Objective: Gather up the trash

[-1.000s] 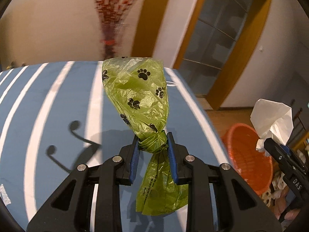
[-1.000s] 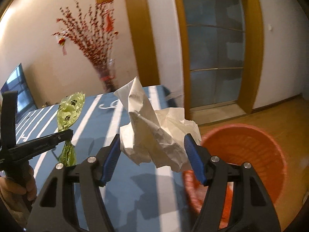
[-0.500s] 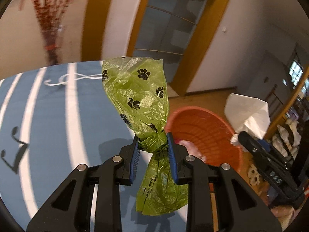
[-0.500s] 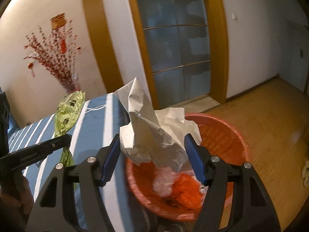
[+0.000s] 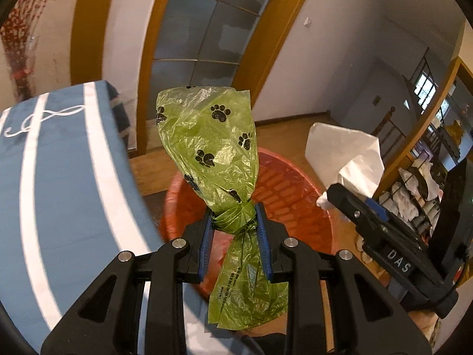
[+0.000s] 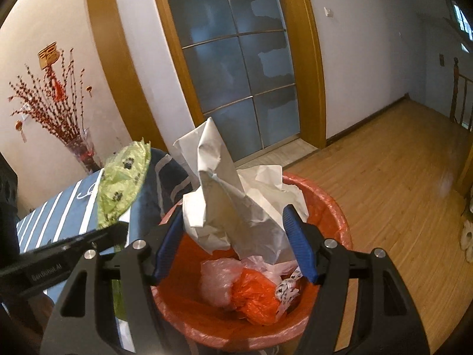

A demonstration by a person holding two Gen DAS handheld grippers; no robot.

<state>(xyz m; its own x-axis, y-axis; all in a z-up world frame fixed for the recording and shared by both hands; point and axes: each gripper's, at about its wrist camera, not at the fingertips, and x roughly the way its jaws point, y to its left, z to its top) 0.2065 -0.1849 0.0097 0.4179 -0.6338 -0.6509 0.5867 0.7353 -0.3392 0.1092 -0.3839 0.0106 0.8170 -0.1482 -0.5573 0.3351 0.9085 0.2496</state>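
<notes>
The left gripper is pinched on the green bag at its knot, over the bin. The right gripper clamps wide on crumpled paper above the bin (some trash already inside). Only the drops remain.

The orange bin stands open-topped, its mouth unobstructed from above, with bagged rubbish filling only the bottom. The blue striped table edge sits just beside the bin's left rim and blocks passage there. Bare wooden floor to the right is clear.
</notes>
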